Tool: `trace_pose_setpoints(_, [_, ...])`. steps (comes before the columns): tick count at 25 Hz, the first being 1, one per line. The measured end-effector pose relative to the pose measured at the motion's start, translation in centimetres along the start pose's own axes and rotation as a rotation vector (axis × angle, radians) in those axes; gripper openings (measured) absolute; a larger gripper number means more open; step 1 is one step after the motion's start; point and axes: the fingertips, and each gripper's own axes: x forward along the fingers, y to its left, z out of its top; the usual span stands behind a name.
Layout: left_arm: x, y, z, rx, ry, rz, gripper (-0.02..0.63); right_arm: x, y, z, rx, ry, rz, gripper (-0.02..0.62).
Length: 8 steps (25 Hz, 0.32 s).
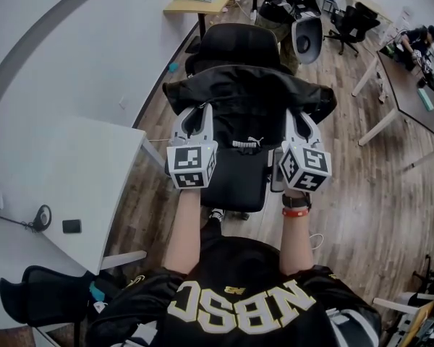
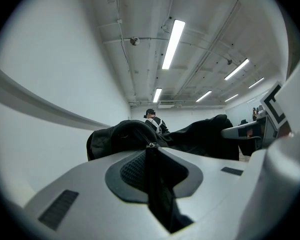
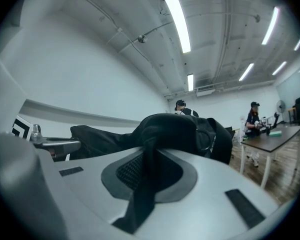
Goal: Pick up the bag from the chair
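Black bag is hanging spread out between my two grippers, over the black chair. It's sitting in front of the backrest and above the seat; I can't tell if it's touching the backrest. A white leaping-cat Puma logo is showing on the bag's lower edge, the only mark on it I'm reading. The bag's inside isn't showing, so contents unknown.

Left gripper is biting the bag's left end. In the left gripper view the left gripper is showing its jaws pressed together on a thin fold of black fabric, with a small metal zip pull right at the tips and the bag bulging just beyond. Right gripper is doing the same on the right end. In the right gripper view the right gripper has its jaws closed tight on a black fabric strip, and the bag is humped up just past them.

My black shirt is carrying big cream letters that look like NBSC, upside down from the head camera. A red wristband is sitting on my right wrist.

A white table is standing to the left with a small black object on it, a wooden desk is farther back, and wood floor is running under everything.
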Motion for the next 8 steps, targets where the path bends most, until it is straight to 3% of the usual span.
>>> trace_pose_setpoints(8, [1.3, 1.1, 0.0, -0.016, -0.002, 0.004, 0.066, 1.7, 0.3, 0.1, -0.014, -0.007, 0.006, 0.04])
